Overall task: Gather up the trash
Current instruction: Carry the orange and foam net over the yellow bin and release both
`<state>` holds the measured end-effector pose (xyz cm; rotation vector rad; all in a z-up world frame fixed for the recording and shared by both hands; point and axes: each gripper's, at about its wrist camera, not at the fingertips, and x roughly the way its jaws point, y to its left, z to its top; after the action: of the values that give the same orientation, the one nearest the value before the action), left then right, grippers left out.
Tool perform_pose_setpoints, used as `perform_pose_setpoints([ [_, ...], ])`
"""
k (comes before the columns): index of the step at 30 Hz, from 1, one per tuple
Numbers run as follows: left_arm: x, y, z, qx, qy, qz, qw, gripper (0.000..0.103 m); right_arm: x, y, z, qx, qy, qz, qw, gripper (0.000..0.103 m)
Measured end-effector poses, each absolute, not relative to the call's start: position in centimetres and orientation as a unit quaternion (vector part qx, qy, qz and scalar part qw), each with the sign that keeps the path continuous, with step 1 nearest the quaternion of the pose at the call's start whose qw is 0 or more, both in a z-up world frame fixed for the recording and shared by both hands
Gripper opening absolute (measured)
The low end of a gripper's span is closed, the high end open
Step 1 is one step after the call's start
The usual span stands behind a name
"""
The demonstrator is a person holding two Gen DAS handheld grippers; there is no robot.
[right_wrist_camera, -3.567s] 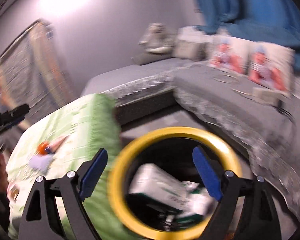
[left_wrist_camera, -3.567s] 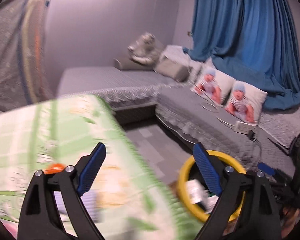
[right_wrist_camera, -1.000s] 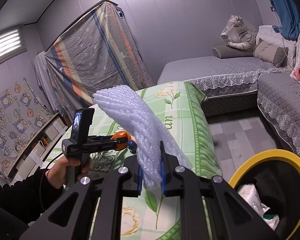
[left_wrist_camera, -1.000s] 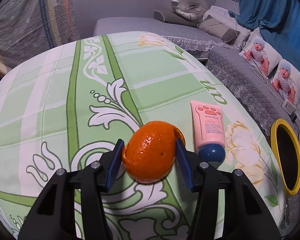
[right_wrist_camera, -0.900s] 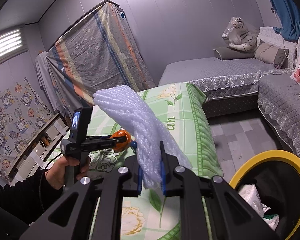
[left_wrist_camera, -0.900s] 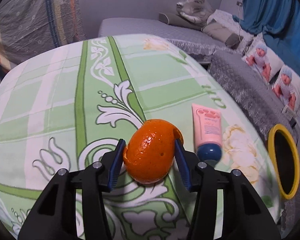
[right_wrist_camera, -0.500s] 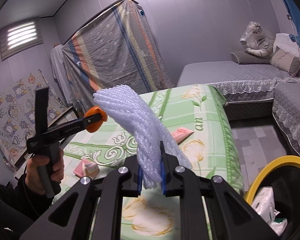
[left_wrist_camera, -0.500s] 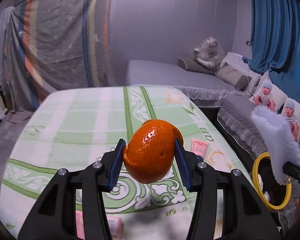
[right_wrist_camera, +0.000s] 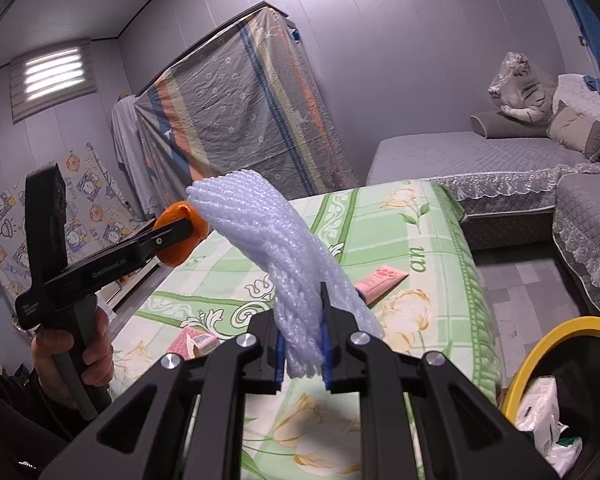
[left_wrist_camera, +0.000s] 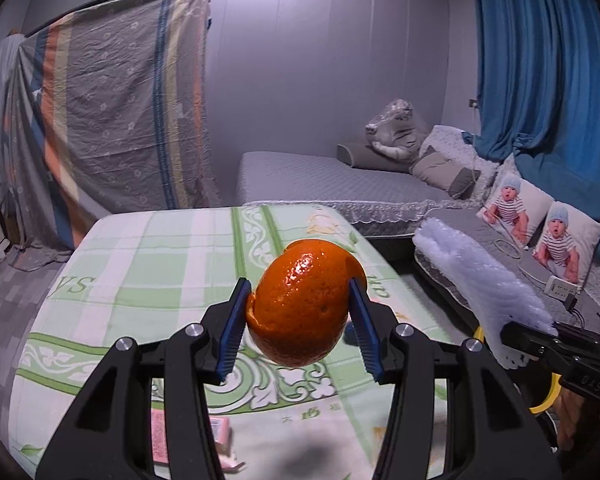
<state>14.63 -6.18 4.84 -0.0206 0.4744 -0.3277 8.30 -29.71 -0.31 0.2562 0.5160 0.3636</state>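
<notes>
Left wrist view shows the left tool [left_wrist_camera: 298, 330] clamped on an orange peel [left_wrist_camera: 302, 306], its blue pads pressing both sides, the peel held well above the green patterned tabletop [left_wrist_camera: 140, 264]. At 3 o'clock in that view the right tool grips a white foam net [left_wrist_camera: 480, 288]; the right wrist view confirms it, with the right tool [right_wrist_camera: 303, 354] squeezed fully together on the bunched net at its lower end.

Judged from this, 2 pieces of trash are in hand and neither is binned yet. The yellow-rimmed bin [right_wrist_camera: 540, 344] sits at 4 o'clock in the right wrist view, off the tabletop's edge, already holding white paper waste [right_wrist_camera: 540, 408]. A pink tube [right_wrist_camera: 382, 278] and a small pink box [right_wrist_camera: 194, 342] lie on the tabletop; whether they count as trash I cannot tell. What is left is carrying both loads over the bin and letting go.

Against the frames from 1 second ago, the peel has risen from just over the tabletop to high above it, and the left view has tipped up from the cloth to take in the room and the draped sheet at 10 o'clock. The right tool's hold on the net is unchanged, though less of the bin's opening now shows.
</notes>
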Motion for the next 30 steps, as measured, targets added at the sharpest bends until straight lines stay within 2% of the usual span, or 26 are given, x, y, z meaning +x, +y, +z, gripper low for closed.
perform_pose_setpoints([
  [14, 14.3, -16.5, 5.9, 0.029, 0.217, -0.252, 0.943, 0.047, 3.9, -39.0, -0.3, 0.153, 0.21, 0.029, 0.965, 0.012],
  [30, 14.1, -30.1, 3.8, 0.076, 0.237, -0.356, 0.901, 0.048, -0.2, -48.0, -5.2, 0.184, 0.224, -0.149, 0.945, 0.012],
])
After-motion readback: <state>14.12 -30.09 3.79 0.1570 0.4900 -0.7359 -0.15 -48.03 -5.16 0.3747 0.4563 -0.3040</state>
